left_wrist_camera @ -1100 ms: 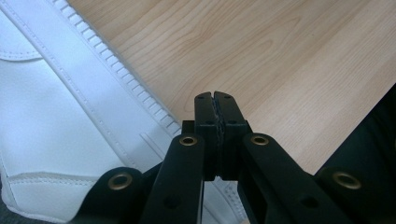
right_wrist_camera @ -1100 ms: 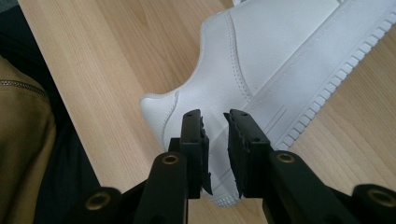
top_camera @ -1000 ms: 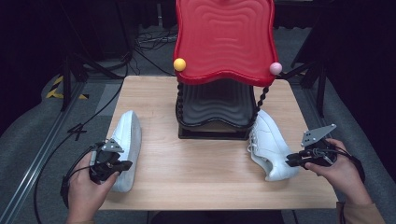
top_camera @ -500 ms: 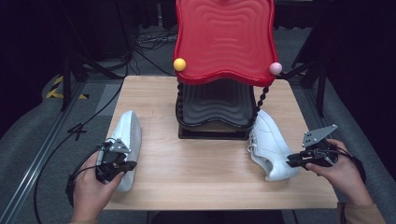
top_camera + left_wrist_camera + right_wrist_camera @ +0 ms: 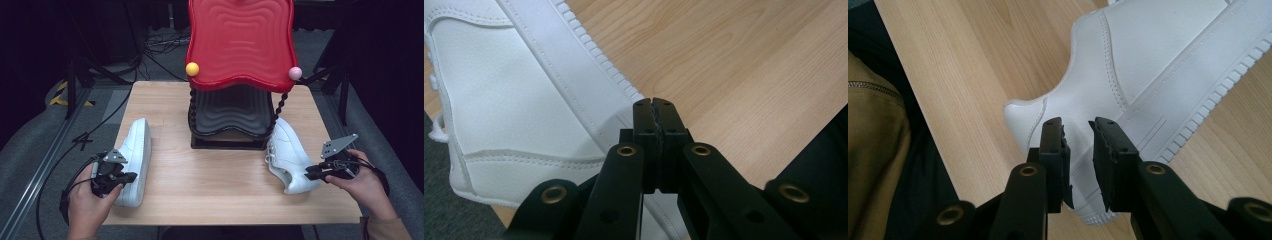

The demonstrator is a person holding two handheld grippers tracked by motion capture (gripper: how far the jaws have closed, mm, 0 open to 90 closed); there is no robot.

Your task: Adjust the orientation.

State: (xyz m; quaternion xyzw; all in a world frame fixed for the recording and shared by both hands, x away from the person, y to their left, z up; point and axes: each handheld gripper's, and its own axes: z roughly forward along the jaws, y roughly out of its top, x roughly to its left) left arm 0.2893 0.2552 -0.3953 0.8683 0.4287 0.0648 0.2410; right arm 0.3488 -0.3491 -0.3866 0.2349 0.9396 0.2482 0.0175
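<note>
Two white sneakers lie on the wooden table (image 5: 220,185), one on each side of a red-topped shoe rack (image 5: 240,45) that stands at the far middle. The left shoe (image 5: 136,155) lies on its side near the left edge, toe toward the far side; the right shoe (image 5: 290,157) lies near the rack's right foot, its heel toward the person.

The left gripper (image 5: 120,178) hovers at the heel end of the left shoe with its jaws pressed together on nothing; in the left gripper view the closed tips (image 5: 655,117) sit just above the sole's ribbed edge. To take this shoe it should first spread the jaws, then come down over the heel collar rather than the smooth side wall, where the pads would likely slip.

The right gripper (image 5: 312,172) is at the right shoe's heel, its jaws partly spread. In the right gripper view the heel (image 5: 1068,107) lies just past the tips (image 5: 1079,131); whether a pad already touches the leather is hard to say. It should push forward so one jaw goes inside the collar and the other outside, then close firmly before lifting toward the rack.
</note>
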